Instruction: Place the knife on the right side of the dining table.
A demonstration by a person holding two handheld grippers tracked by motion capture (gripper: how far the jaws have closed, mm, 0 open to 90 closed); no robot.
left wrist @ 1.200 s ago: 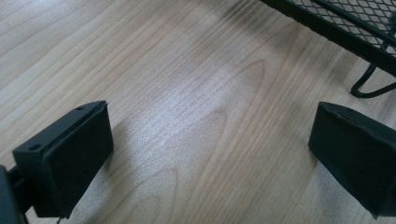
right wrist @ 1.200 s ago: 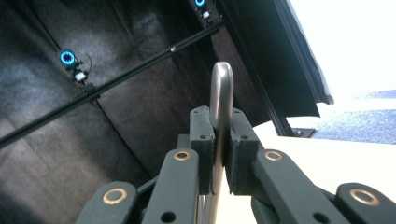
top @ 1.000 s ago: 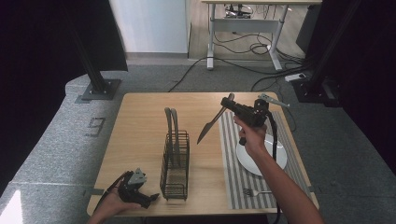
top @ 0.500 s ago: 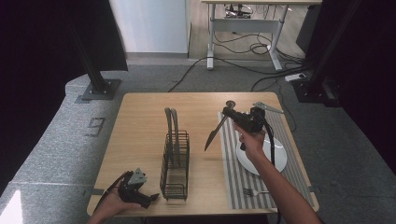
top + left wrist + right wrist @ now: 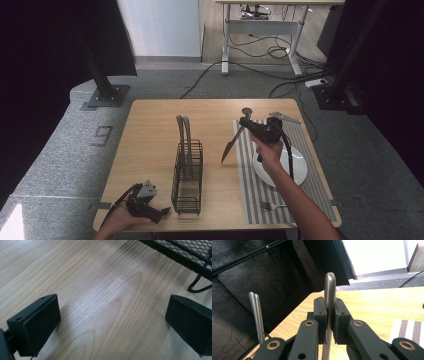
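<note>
My right gripper (image 5: 246, 122) hangs over the table's right half, shut on a metal knife (image 5: 231, 144) near its handle end. The blade slants down and to the left, its tip just above the wood by the striped placemat (image 5: 257, 192). In the right gripper view the pads clamp the knife's rounded handle (image 5: 329, 286) on both sides, at my right gripper (image 5: 329, 317). At the table's front left corner my left gripper (image 5: 161, 213) rests low and open. Its pads (image 5: 40, 321) stand wide apart over bare wood, with nothing inside my left gripper (image 5: 112, 322).
A black wire caddy (image 5: 187, 175) with a tall metal handle (image 5: 256, 311) stands between the two hands; its base (image 5: 190, 255) lies just beyond the left jaws. On the placemat sit a white plate (image 5: 297, 167) and a fork (image 5: 270, 205).
The right gripper has sunk toward the table with the knife, and the blade now hangs steeper, its tip closer to the wood. The left gripper has not moved.
</note>
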